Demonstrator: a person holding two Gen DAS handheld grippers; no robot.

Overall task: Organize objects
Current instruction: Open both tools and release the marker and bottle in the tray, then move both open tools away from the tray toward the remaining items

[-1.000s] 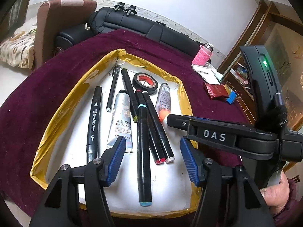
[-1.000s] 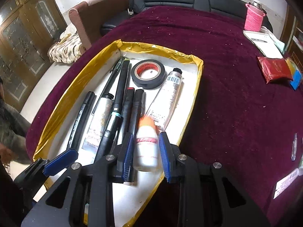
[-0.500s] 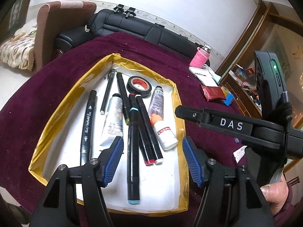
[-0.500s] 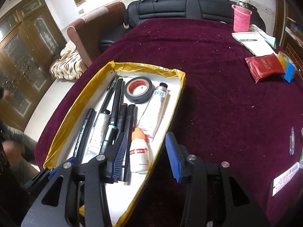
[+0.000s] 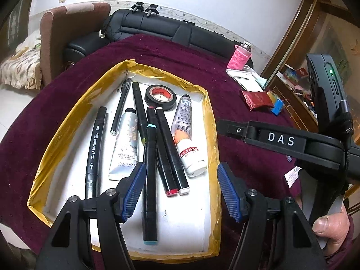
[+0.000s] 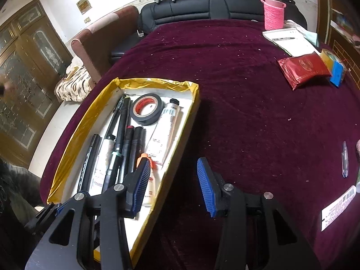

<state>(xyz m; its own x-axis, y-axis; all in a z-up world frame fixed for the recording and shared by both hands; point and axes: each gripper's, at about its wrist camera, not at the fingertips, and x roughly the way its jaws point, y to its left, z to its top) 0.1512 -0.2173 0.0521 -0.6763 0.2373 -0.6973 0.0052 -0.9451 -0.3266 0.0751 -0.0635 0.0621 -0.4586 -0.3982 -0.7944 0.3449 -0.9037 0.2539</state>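
Your right gripper [image 6: 173,180] has let go of the white glue bottle [image 5: 191,155]: a second ago the bottle sat clamped between its pads, and now the jaws stand wide apart and empty, pulled back over the tray's right wall. The bottle lies flat in the yellow-rimmed tray [image 5: 67,121], orange cap pointing far, at the right end of the row, touching the grey tube [image 5: 183,117] at its cap end and just beside the black markers [image 5: 167,148].

Your left gripper [image 5: 178,191] hovers over the near part of the tray, released, gripping nothing.

Judgement: this placement is done. Loose items remain on the maroon cloth, among them a clear pen [image 6: 344,162] to the right, well apart from the tray. That looks a likely next pick for the right side.
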